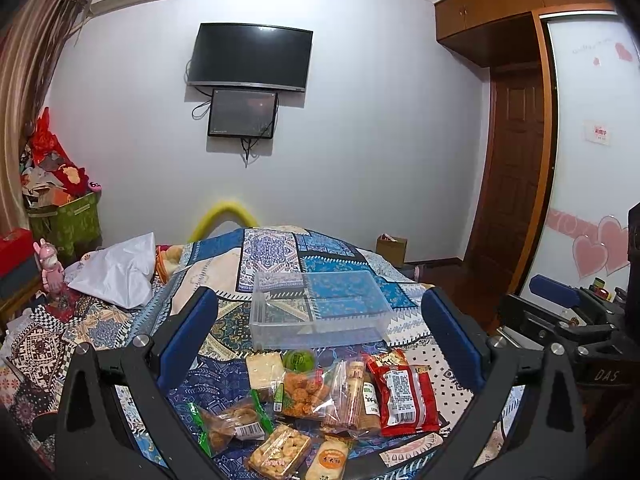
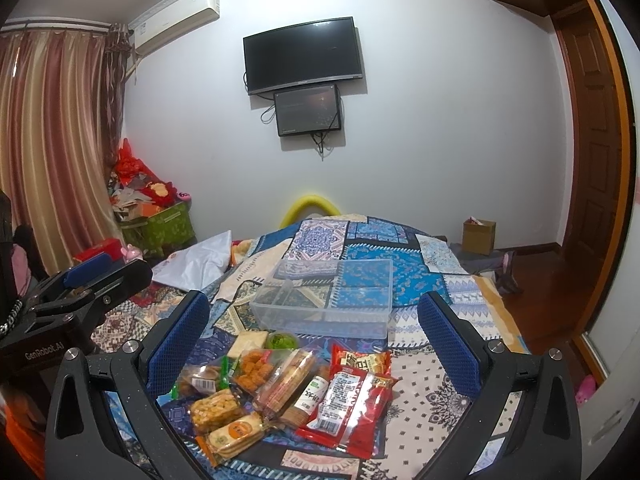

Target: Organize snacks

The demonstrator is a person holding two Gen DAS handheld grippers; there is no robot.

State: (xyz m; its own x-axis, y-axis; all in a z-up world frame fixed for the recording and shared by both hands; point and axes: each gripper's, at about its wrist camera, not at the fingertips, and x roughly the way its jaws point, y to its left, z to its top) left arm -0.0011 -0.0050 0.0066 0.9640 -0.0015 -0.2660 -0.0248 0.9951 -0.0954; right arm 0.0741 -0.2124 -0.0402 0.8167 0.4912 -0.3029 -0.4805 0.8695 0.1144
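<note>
Several wrapped snacks lie in a heap on the patterned cloth: a red packet (image 1: pixel 404 394) (image 2: pixel 348 404), a biscuit roll (image 1: pixel 352 394) (image 2: pixel 286 380), fried balls in a clear bag (image 1: pixel 306 394) (image 2: pixel 254 370), a green jelly cup (image 1: pixel 297 360) (image 2: pixel 282 340). Behind them stands a clear plastic box (image 1: pixel 320 308) (image 2: pixel 328 300), with nothing in it. My left gripper (image 1: pixel 318 320) is open above the heap, fingers wide apart. My right gripper (image 2: pixel 314 320) is open too, holding nothing. Each gripper shows at the edge of the other's view.
The cloth-covered table (image 1: pixel 256 252) (image 2: pixel 452 360) drops off at the right toward a wooden floor (image 2: pixel 536 276). A white bag (image 1: pixel 116 272) (image 2: pixel 196 260) lies at the left. A cardboard box (image 2: pixel 479 236) stands by the wall, a green bin (image 1: pixel 66 220) in the corner.
</note>
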